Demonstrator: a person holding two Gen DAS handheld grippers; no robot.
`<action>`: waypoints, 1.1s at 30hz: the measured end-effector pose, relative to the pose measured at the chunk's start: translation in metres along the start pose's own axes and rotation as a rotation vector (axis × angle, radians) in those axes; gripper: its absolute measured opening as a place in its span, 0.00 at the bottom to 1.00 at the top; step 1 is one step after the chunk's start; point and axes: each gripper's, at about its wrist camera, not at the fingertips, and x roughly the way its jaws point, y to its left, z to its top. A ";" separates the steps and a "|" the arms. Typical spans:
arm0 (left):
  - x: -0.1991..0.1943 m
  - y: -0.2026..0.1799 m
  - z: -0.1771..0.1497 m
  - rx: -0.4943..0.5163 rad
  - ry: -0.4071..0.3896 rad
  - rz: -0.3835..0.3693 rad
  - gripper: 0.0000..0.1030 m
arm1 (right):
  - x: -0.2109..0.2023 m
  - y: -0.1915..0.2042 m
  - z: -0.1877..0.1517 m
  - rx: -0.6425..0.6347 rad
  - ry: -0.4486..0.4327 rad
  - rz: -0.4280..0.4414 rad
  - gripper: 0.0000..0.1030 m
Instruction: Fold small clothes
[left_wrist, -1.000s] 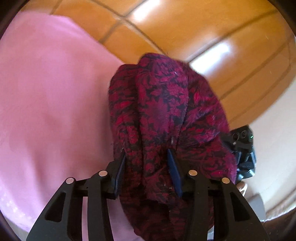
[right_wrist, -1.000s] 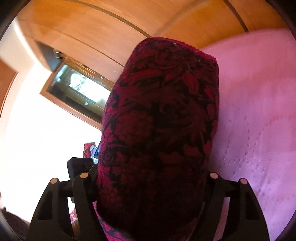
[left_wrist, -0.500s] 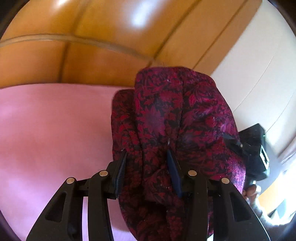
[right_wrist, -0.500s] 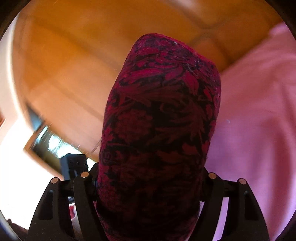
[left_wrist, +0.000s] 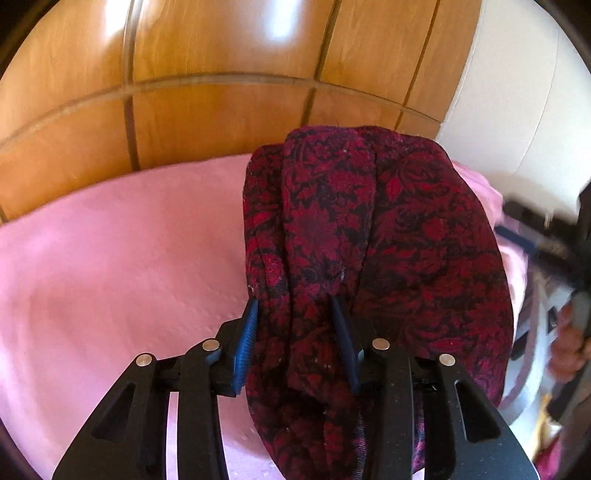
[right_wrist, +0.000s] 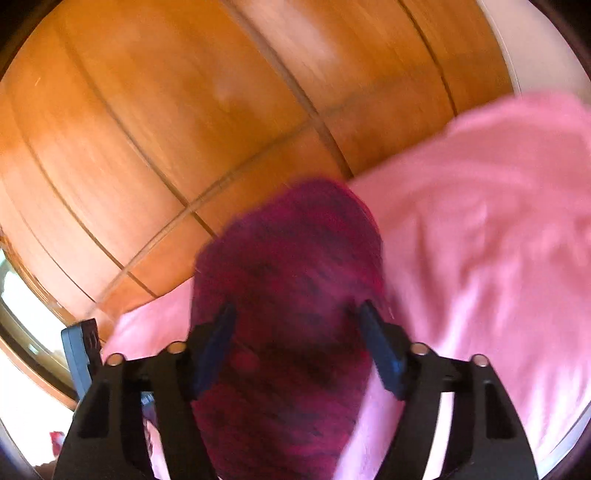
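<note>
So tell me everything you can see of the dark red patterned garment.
The garment is soft woven cloth, dark red with a black floral print, bunched into thick folds. It hangs between both grippers above the pink bedcover. The left gripper pinches one fold; the right gripper straddles a thick wad, its jaws closing.

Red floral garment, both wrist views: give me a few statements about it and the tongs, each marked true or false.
1. The red floral garment sits between the pads of the left tongs. True.
2. The bedcover under it is blue. False: it is pink.
3. The right tongs are empty. False: the garment fills the gap as they close.
4. Wooden panelling stands behind the bed. True.
</note>
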 end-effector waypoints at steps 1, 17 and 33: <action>-0.004 -0.005 -0.003 0.013 -0.006 0.022 0.37 | 0.008 0.015 0.003 -0.036 0.013 0.005 0.60; -0.009 0.009 -0.011 -0.129 -0.039 0.082 0.43 | 0.087 0.025 -0.001 -0.202 0.127 -0.200 0.75; -0.053 -0.006 -0.022 -0.125 -0.145 0.142 0.48 | -0.011 0.037 -0.049 -0.115 0.028 -0.292 0.85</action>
